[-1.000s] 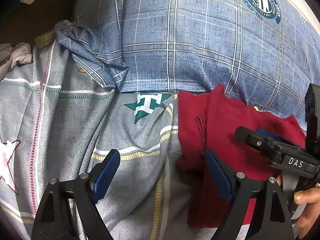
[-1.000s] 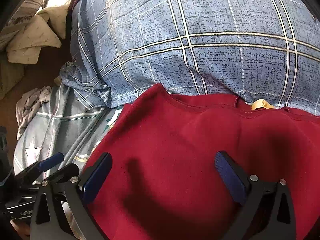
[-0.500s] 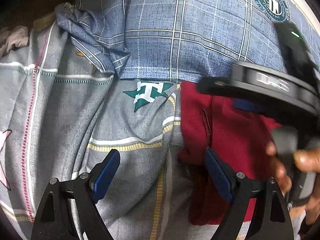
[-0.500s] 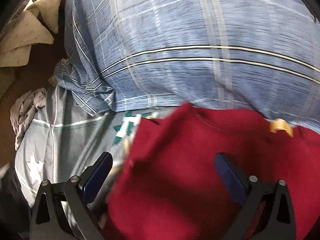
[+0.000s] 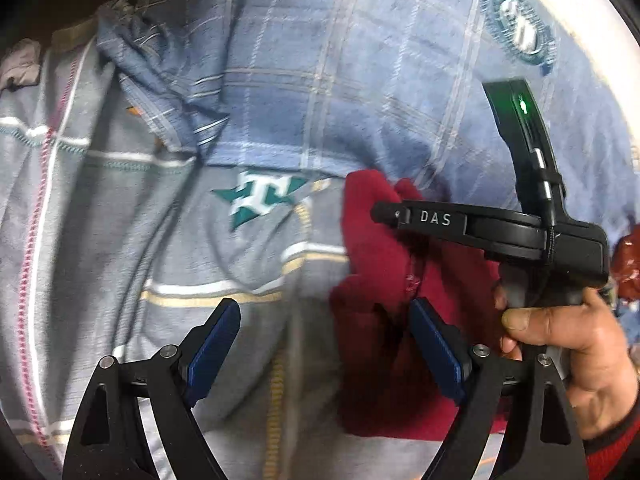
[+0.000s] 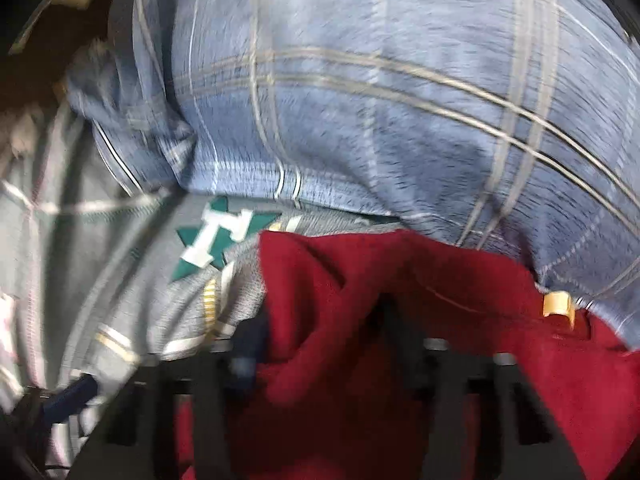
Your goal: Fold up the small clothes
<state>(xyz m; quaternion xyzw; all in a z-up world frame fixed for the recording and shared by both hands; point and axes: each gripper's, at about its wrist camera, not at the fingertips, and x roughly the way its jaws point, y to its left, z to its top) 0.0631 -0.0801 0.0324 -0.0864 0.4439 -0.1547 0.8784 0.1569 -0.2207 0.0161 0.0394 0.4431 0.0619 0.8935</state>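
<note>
On the grey bedsheet (image 5: pixel 120 208), printed with stripes and a teal star bearing a white T (image 5: pixel 262 198), lies the red garment (image 5: pixel 376 292), bunched and creased, just in front of a blue plaid pillow (image 5: pixel 320 80) whose lower edge it touches. No container shows in either view. From the left wrist camera the red cloth runs as a long band from the pillow's edge toward the camera, its long axis roughly front to back, its left border beside the star print. The left gripper (image 5: pixel 324 344) hangs above the sheet with its jaws spread wide and nothing between them; its right blue pad (image 5: pixel 436 344) sits over the garment's left part, the left pad over bare sheet. The right gripper (image 5: pixel 384 213), held by the right hand (image 5: pixel 572 340), reaches in from the right over the red cloth. In the right wrist view, which is blurred, that gripper (image 6: pixel 332 344) has its fingers drawn close together with a raised fold of the garment (image 6: pixel 400 320) caught between them. A small yellow tag (image 6: pixel 558 304) shows at the garment's far edge, against the pillow. Crumpled pale cloth (image 5: pixel 20 64) lies at the sheet's far left, by a dark brown area.
</note>
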